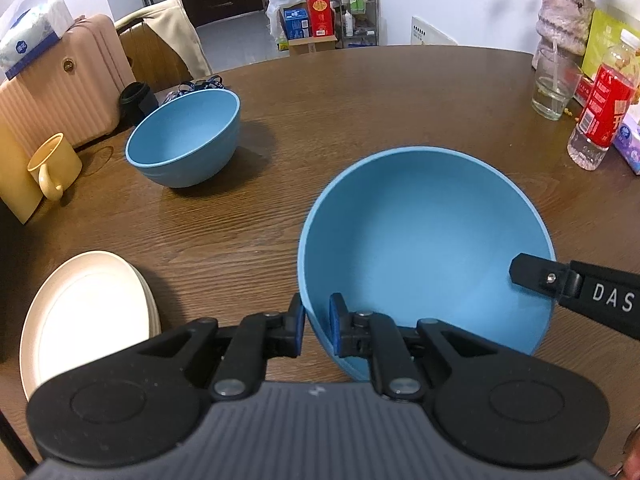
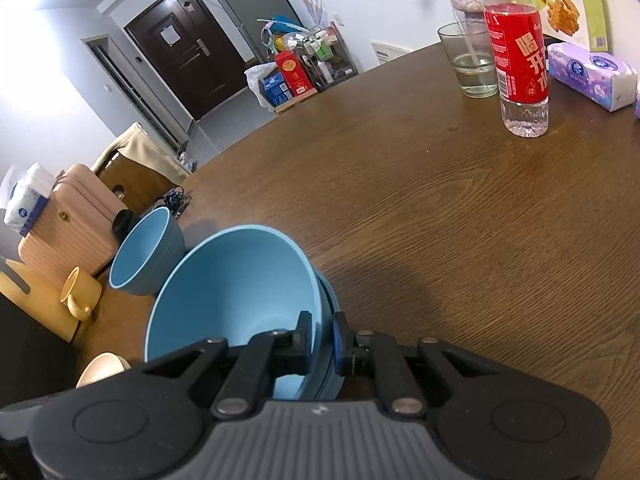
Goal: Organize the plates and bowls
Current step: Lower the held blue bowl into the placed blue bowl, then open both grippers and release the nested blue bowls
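The left gripper (image 1: 317, 330) sits at the bottom centre of the left wrist view, its fingers (image 1: 337, 320) narrowed onto the near rim of the near blue bowl (image 1: 424, 236), one pad outside the wall and one inside. That bowl fills the lower right of the frame. A black finger of the right gripper (image 1: 532, 276) comes in from the right edge and lies over the bowl's right rim.

The right wrist view shows that same grip from the other side: the right gripper (image 2: 322, 340), bottom centre, has its fingers (image 2: 303, 336) pinched narrow on the rim. Only here can one see a second blue rim edge just under the first on the right side, so two bowls seem nested; the left view shows a single bowl.

The far blue bowl (image 1: 184, 140) stands on the table (image 1: 360, 100) in the left view's upper left, well apart from the held one; in the right view it appears at middle left, just behind the held bowl.

The cream plates (image 1: 86, 316), stacked at the lower left, show fully in the left view only; the right view catches just a sliver at its lower left. A yellow mug (image 1: 54, 166) sits at the left edge. A red-labelled bottle (image 2: 520, 60) and a glass (image 2: 472, 62) stand at the upper right of the right view.
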`<action>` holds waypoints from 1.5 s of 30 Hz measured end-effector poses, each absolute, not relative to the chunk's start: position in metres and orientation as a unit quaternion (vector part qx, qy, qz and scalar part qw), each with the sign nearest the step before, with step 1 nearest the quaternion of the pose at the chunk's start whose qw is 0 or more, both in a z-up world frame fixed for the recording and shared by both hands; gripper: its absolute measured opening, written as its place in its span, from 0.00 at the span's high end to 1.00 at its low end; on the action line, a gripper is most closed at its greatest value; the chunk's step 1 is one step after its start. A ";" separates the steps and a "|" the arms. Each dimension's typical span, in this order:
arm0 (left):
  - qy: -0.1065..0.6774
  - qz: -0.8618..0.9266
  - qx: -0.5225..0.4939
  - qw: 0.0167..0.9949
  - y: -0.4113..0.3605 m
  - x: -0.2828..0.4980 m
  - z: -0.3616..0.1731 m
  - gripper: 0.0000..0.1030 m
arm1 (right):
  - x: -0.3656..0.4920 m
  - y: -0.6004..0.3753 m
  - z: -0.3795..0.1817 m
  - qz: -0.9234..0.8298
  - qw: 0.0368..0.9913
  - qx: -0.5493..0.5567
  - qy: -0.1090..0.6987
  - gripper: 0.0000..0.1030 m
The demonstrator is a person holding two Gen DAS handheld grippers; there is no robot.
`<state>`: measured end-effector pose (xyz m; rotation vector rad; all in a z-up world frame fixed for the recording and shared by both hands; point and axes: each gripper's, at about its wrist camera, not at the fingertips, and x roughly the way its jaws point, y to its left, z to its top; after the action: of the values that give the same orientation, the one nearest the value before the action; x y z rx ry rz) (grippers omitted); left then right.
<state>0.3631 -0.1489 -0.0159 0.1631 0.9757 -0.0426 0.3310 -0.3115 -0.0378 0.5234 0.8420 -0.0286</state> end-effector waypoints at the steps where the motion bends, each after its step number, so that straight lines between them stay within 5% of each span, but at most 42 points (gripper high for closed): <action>1: 0.470 -0.019 0.081 0.879 -0.149 0.364 -0.016 0.87 | 0.331 -0.311 -0.037 -0.015 0.879 0.249 0.405 0.90; 45: 0.455 -0.022 0.073 0.887 -0.143 0.360 -0.012 0.92 | 0.320 -0.314 -0.033 -0.012 0.887 0.242 0.394 0.95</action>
<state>0.3597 -0.1431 -0.0121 0.1520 0.9456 -0.0447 0.3196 -0.3143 -0.0331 0.5027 0.8194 -0.0243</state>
